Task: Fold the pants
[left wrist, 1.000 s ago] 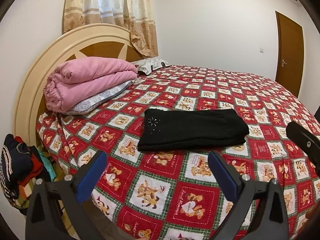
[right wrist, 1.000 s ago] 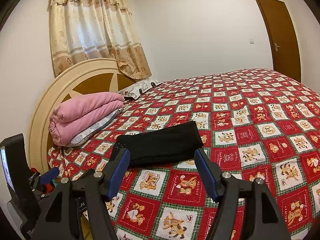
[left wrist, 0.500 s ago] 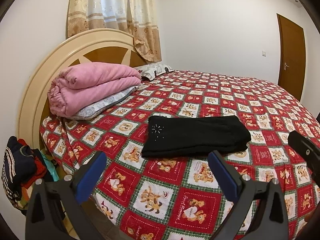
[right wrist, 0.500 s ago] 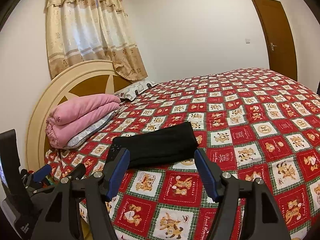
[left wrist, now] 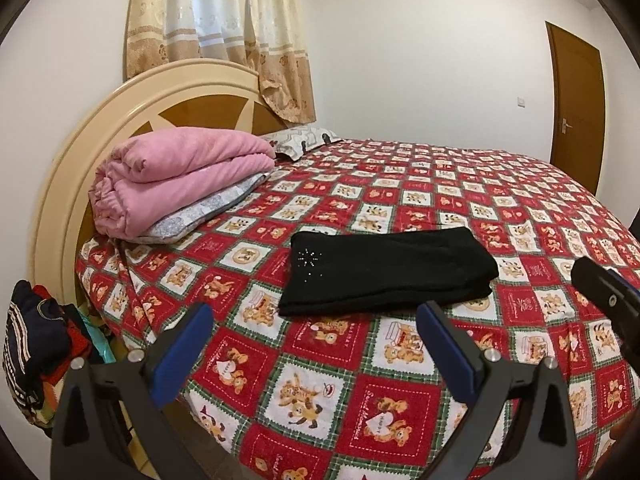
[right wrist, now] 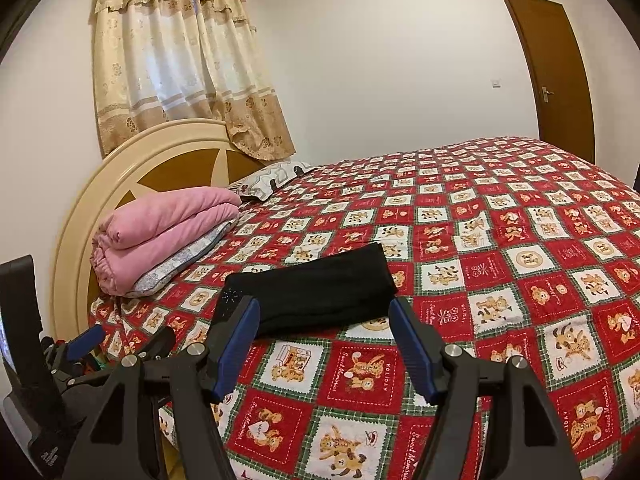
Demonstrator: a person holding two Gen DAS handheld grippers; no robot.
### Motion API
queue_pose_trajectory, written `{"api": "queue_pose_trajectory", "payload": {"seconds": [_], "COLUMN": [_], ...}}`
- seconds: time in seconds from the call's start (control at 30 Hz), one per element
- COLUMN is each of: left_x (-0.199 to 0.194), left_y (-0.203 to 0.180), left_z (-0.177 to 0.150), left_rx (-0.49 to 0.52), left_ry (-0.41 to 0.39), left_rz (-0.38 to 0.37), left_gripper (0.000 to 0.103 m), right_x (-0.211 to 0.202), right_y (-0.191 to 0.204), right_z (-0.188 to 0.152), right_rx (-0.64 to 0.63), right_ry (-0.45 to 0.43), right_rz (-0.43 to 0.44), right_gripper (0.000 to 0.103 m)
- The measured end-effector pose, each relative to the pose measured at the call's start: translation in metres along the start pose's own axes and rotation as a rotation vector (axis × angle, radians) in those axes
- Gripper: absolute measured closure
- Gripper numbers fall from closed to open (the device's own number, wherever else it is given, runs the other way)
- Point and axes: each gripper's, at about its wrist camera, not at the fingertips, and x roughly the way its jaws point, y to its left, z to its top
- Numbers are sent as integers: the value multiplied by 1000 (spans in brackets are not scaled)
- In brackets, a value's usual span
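Observation:
Black pants (left wrist: 384, 270) (right wrist: 316, 290) lie folded into a flat rectangle on the red bear-patterned bedspread (left wrist: 460, 184) (right wrist: 500, 240), near the bed's front edge. A small sparkly motif shows on their left end. My left gripper (left wrist: 316, 344) hovers open just short of the pants, nothing between its blue pads. My right gripper (right wrist: 324, 336) is likewise open and empty, its tips over the near edge of the pants. Part of the right gripper shows at the right edge of the left wrist view, and the left gripper sits low left in the right wrist view.
A folded pink blanket (left wrist: 176, 180) on a grey pillow rests by the round headboard (left wrist: 80, 152). Another pillow (left wrist: 304, 140) lies further back. A heap of clothes (left wrist: 36, 364) sits beside the bed at left. A curtain hangs behind; a brown door (left wrist: 576, 104) stands at right.
Both views have drifted slightly, the pants sitting a little lower in the frame than a second ago. The pants and both grippers' jaws are unchanged.

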Motion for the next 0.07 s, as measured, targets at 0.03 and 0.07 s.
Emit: {"api": "queue_pose_trajectory", "payload": {"seconds": [0.03,0.07], "left_x": [0,0], "left_y": [0,-1], "left_z": [0,0], "left_rx": [1,3], "left_ry": [2,3], "left_rz": [2,4], "left_gripper": [0,0], "right_x": [0,0], "right_y": [0,0], "right_z": [0,0], "right_rx": [1,3], "right_ry": [1,3], "right_rz": [-1,-1], "right_gripper": [34,34]}}
